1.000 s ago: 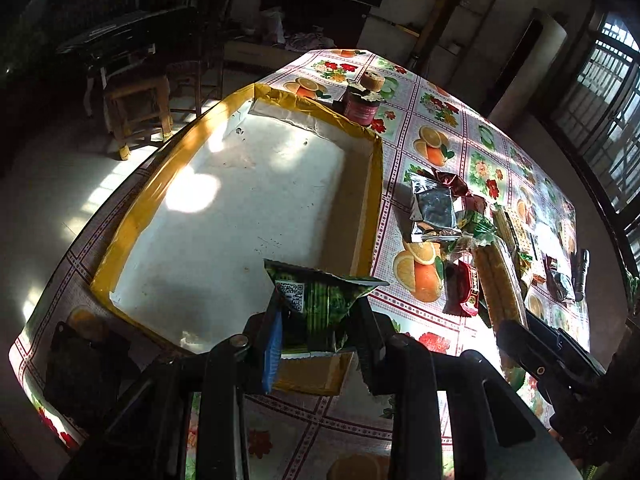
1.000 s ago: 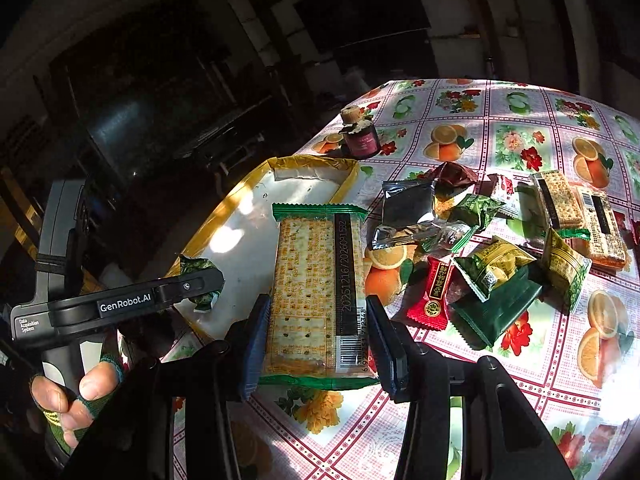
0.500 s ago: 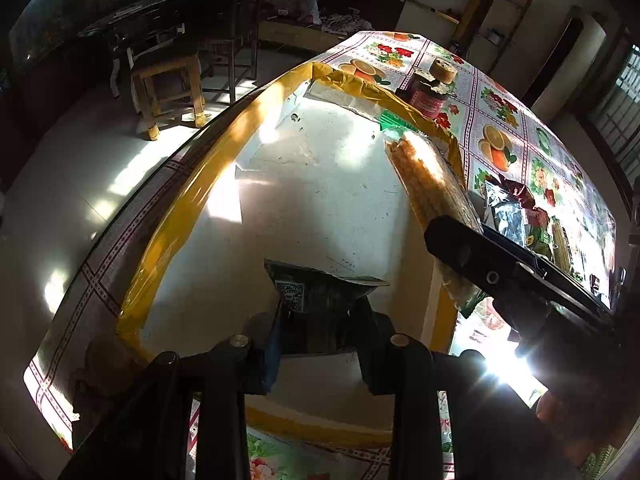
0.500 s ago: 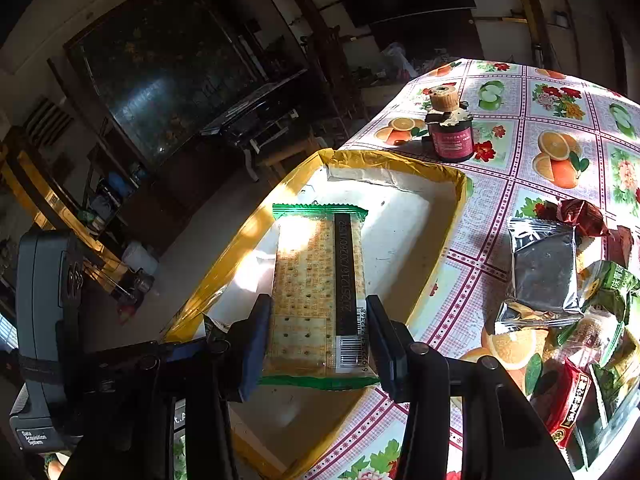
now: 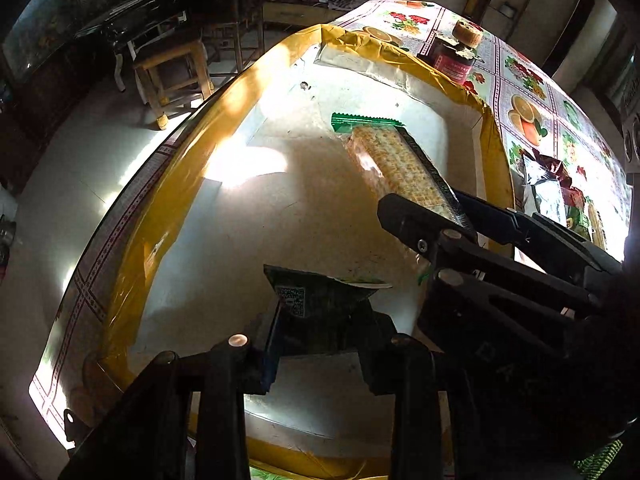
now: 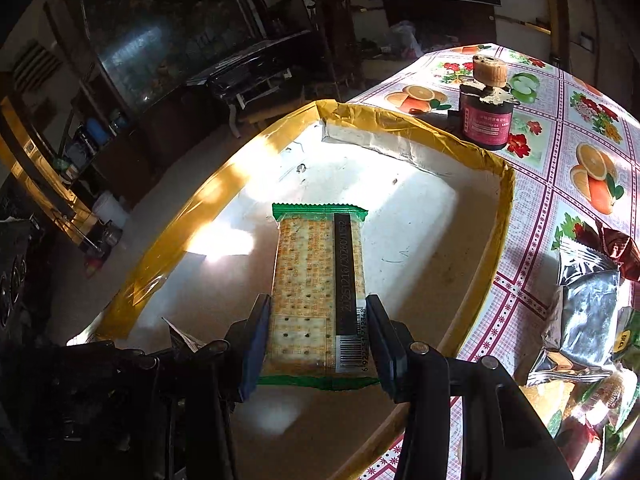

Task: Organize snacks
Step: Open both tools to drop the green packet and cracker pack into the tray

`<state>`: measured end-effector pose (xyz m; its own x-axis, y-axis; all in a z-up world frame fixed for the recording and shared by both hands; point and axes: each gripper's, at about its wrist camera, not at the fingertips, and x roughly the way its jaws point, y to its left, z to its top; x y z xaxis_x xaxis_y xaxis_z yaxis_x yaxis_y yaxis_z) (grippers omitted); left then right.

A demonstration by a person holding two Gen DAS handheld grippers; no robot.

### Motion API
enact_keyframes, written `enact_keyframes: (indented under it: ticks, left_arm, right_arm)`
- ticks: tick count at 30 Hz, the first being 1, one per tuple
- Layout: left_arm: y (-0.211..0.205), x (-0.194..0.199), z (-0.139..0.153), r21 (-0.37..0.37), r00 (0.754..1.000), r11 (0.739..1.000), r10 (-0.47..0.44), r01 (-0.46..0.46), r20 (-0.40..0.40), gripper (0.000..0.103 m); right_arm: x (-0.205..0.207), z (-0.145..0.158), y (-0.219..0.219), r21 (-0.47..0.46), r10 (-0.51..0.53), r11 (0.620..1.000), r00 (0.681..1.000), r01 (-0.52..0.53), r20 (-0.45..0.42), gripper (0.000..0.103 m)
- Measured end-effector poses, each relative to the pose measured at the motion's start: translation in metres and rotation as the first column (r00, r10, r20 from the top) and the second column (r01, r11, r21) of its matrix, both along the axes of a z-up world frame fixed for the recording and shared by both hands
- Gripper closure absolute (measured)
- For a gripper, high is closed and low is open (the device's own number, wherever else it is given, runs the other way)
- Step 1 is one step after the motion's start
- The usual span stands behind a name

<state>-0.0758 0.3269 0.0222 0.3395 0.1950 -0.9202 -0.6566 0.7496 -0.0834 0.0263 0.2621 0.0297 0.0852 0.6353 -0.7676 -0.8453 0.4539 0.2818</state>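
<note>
**A:** Sunlight cuts across a table (image 6: 560, 208) with a fruit-print cloth; beyond it, a dim room with a wooden stool (image 5: 172, 68) and dark cabinets. What's on the table?

**B:** A shallow box (image 6: 208, 208), white inside with yellow tape round its rim, takes up the left part. Just past its far corner stands a dark jar (image 6: 485, 120) with a pink label and a cork-like top. To the box's right, on the cloth, lies a heap of loose snacks (image 6: 588, 312): a silver pouch, a red wrapper, some green ones.

**A:** And the grippers?

**B:** Both are over the box. The right gripper (image 6: 316, 340) is clamped on a cracker pack (image 6: 316, 280) by its long edges, the pack reaching forward over the box floor. The left gripper (image 5: 320, 332) is clamped on a small green packet (image 5: 320, 300), low over the near end of the box. Whether either snack touches the floor, I cannot tell.

**A:** So how far along?

**B:** Early, I'd say. Nothing lies loose in the box that I can see; the only two snacks over it are both in the jaws. The heap on the cloth is untouched, so after these two are let go, most of the sorting remains.
</note>
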Motion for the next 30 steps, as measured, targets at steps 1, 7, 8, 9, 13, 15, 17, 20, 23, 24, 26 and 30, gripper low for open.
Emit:
enact_keyframes:
  ticks: [1, 7, 8, 9, 13, 15, 17, 20, 23, 24, 26, 30]
  left_arm:
    - [0.000, 0.000, 0.000, -0.001, 1.000, 1.000, -0.002, 0.002, -0.001, 0.070]
    - [0.004, -0.004, 0.002, -0.011, 1.000, 1.000, 0.018, -0.018, -0.008, 0.053]
    - [0.005, -0.006, 0.003, -0.014, 1.000, 1.000, 0.024, -0.024, -0.006, 0.051]
    - [0.005, -0.008, 0.005, -0.015, 1.000, 1.000, 0.027, -0.027, 0.001, 0.046]
    - [-0.001, -0.012, 0.019, -0.002, 0.999, 1.000, 0.027, -0.027, 0.034, 0.036]
    - [-0.007, -0.012, 0.027, 0.000, 0.998, 1.000, 0.020, -0.020, 0.058, 0.031]
    - [-0.017, -0.011, 0.036, 0.004, 0.997, 1.000, 0.006, -0.006, 0.081, 0.031]
    - [-0.035, -0.005, 0.044, 0.009, 0.995, 1.000, -0.030, 0.029, 0.100, 0.028]
    - [-0.056, 0.003, 0.047, 0.003, 0.992, 0.997, -0.071, 0.071, 0.102, 0.028]
    - [-0.062, 0.006, 0.047, 0.001, 0.991, 0.996, -0.085, 0.085, 0.100, 0.027]
    - [-0.076, 0.012, 0.046, -0.002, 0.990, 0.994, -0.111, 0.112, 0.091, 0.027]
    - [-0.103, 0.020, 0.045, 0.002, 0.984, 0.987, -0.161, 0.162, 0.079, 0.027]
  right_arm:
    - [0.001, 0.000, 0.002, 0.000, 0.002, 1.000, 1.000, -0.002, -0.001, 0.052]
    - [0.005, 0.009, -0.011, 0.041, -0.026, 0.999, 0.999, 0.028, -0.027, 0.052]
    - [0.006, 0.013, -0.018, 0.060, -0.036, 0.997, 0.999, 0.038, -0.034, 0.052]
    - [0.007, 0.018, -0.026, 0.078, -0.049, 0.996, 0.998, 0.052, -0.037, 0.052]
    - [0.013, 0.039, -0.072, 0.155, -0.123, 0.979, 0.991, 0.129, -0.045, 0.044]
    - [0.017, 0.044, -0.099, 0.177, -0.174, 0.967, 0.983, 0.181, -0.052, 0.041]
    - [0.020, 0.047, -0.129, 0.186, -0.230, 0.954, 0.971, 0.237, -0.055, 0.040]
    - [0.023, 0.043, -0.173, 0.186, -0.318, 0.927, 0.945, 0.326, -0.073, 0.037]
    - [0.025, 0.038, -0.213, 0.178, -0.381, 0.903, 0.920, 0.391, -0.089, 0.037]
    - [0.024, 0.035, -0.223, 0.173, -0.400, 0.896, 0.912, 0.409, -0.088, 0.037]
    - [0.024, 0.029, -0.246, 0.161, -0.432, 0.884, 0.898, 0.439, -0.080, 0.036]
    - [0.025, 0.016, -0.280, 0.140, -0.484, 0.859, 0.870, 0.493, -0.096, 0.036]
